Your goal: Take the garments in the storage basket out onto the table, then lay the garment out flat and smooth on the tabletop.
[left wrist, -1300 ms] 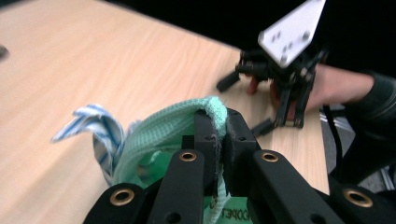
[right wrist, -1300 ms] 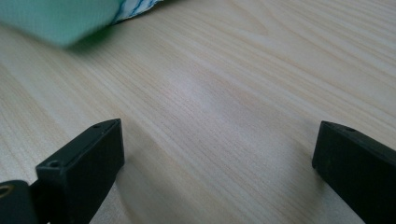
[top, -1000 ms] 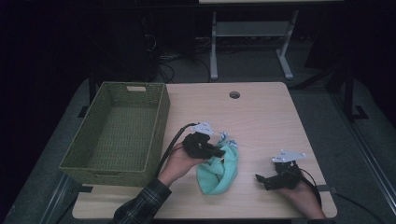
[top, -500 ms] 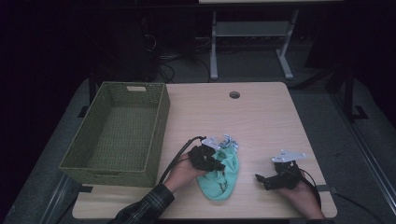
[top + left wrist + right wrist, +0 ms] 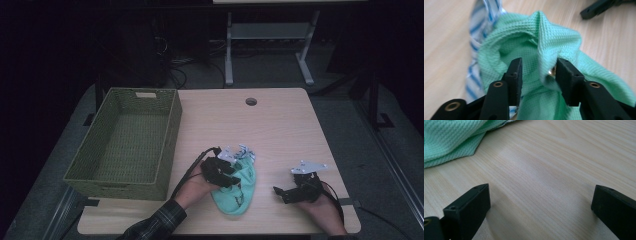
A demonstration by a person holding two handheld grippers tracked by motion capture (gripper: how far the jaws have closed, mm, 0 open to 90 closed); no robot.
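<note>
Wooden surface (image 5: 280, 125) is carrying everything; lit patch in an otherwise dark room. A cable hole (image 5: 251, 101) is sitting near its far edge.

Green woven basket (image 5: 125, 142) is standing along the surface's left side, nothing visible inside it.

Mint-green cloth (image 5: 239, 187) is lying bunched on the surface near the front edge, between the two hands and just right of the basket's near corner. A blue-striped white fabric (image 5: 477, 30) is peeking out from under its far side, touching it.

Left claw (image 5: 227, 172) is resting down on the cloth. Its jaws have just been opening: in the left gripper view they are standing partly spread, with a raised fold of the cloth (image 5: 541, 50) between them, the pads not pressing on it. A small brass-coloured bit is showing by the right jaw; cannot tell what it is.

Right claw (image 5: 281, 192) is lying low on the surface, well apart from the cloth, jaws spread wide over bare wood and holding nothing.

Risks, as judged from here:
- If the left claw closes again on this one fold, only the top layer may be lifting, and the bundle would be unrolling or dropping.
- The striped fabric is tucked underneath, so a deeper bite could be dragging it along unintended.
- A shallow pinch on loose weave may be slipping free on the way to the basket.
</note>
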